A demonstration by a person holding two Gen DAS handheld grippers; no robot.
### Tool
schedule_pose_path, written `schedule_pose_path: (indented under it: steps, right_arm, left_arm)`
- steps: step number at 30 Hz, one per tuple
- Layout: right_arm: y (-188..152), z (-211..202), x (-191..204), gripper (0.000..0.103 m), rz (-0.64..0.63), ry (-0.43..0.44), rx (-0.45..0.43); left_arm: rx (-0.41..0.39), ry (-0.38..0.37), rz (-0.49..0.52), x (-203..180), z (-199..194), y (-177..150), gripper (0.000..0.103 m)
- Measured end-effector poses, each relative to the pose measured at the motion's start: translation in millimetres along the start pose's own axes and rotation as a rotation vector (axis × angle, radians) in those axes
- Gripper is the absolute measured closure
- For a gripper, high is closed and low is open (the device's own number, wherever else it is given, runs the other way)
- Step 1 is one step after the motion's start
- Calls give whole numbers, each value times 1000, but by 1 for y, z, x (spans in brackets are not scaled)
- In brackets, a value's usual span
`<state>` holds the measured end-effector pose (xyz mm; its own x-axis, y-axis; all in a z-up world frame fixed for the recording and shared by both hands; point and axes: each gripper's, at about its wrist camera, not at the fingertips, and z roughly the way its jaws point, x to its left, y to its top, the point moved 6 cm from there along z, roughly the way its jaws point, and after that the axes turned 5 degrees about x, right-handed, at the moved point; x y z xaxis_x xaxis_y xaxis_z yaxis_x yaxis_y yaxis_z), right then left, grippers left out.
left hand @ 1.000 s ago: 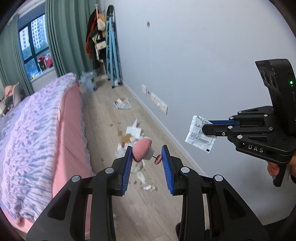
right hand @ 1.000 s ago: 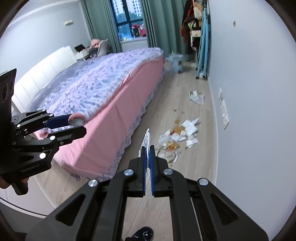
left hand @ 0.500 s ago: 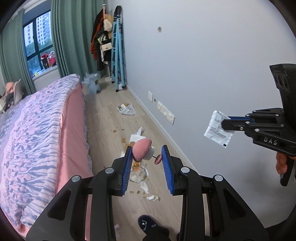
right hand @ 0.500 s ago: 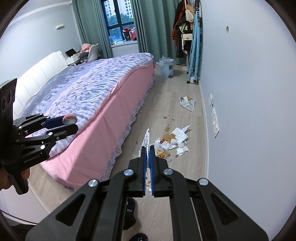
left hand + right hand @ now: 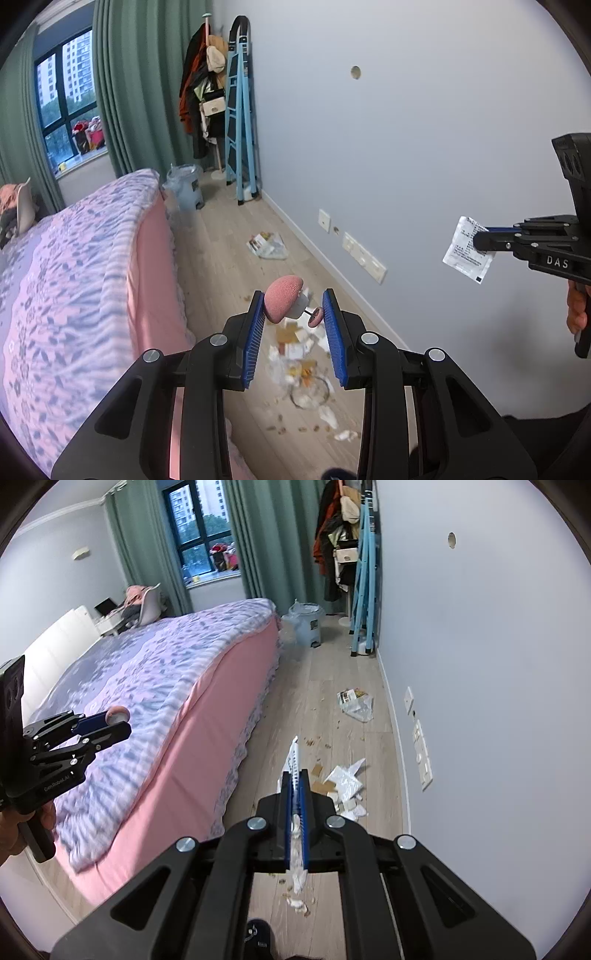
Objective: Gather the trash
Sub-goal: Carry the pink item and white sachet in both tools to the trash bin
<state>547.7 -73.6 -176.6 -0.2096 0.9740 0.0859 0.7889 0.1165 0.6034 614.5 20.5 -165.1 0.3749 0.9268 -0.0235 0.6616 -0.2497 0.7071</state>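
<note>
The left gripper (image 5: 293, 308) pinches a small pink knitted mushroom-shaped toy (image 5: 283, 298) between its blue pads. The right gripper (image 5: 295, 786) is clamped thin on a white printed paper sachet (image 5: 466, 254), seen edge-on from its own camera. Both hang over a wood-floor aisle (image 5: 321, 716) between the pink-skirted bed (image 5: 207, 709) and the grey wall (image 5: 480, 664). Torn paper and crumb litter (image 5: 341, 786) lies below, partly blurred; a crumpled clear plastic wrapper (image 5: 355, 703) sits farther along.
</note>
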Motion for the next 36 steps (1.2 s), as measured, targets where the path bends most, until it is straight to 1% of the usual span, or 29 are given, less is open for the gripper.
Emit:
schedule_pose_path:
  steps: [5,6,9,12,14,16,17,18,20,21,23,25,28,30,33,34,36]
  right_arm:
    - [50,34,-22,97,15,3,-17]
    - [65,45,-30,97,10,7,-22]
    - [91,72,-52,97,1,22,-30]
    - [130,103,-83,97,-11,46,-39]
    - [156,121,-102,97,-18,73,-20]
    - [188,134,-118,97,-50,102,-12]
    - [201,138,-122,97,-63,111,-10]
    - [215,144,-128,97,-82,119,-9]
    - [238,153,-133,97,-110,124,-12]
    - [254,159,-137,97,-118,133,-15]
    - [277,169,-140,97,-127,148,-21]
    - [297,178,-139,97,-141,160,-30]
    - [330,200,-136,97,-151,182,-28]
    - [347,215,-133,97,-162,189,-21]
    - [382,250,-122,97,-182,185,-14]
    - [392,260,-119,97,-181,183,-14]
    - [413,283,-111,97,-174,176,-18]
  left_arm:
    - [0,-6,8,13,47,47,73]
    - [1,-6,9,16,57,56,73]
    - [9,3,-11,22,101,91,73]
    - [29,18,-37,26,138,121,73]
    - [60,22,-76,29,164,150,73]
    - [65,33,-84,30,182,180,73]
    - [59,41,-95,32,191,198,73]
    - [55,43,-104,34,197,208,73]
    - [44,54,-121,41,212,237,73]
    - [40,58,-124,45,218,248,73]
    - [29,72,-130,55,231,271,73]
    - [22,83,-143,69,242,289,73]
    - [19,99,-163,95,259,307,73]
    - [14,105,-179,119,274,320,73]
    - [9,104,-190,153,297,336,73]
    - [6,100,-191,173,309,343,73]
    - [4,90,-189,199,326,352,73]
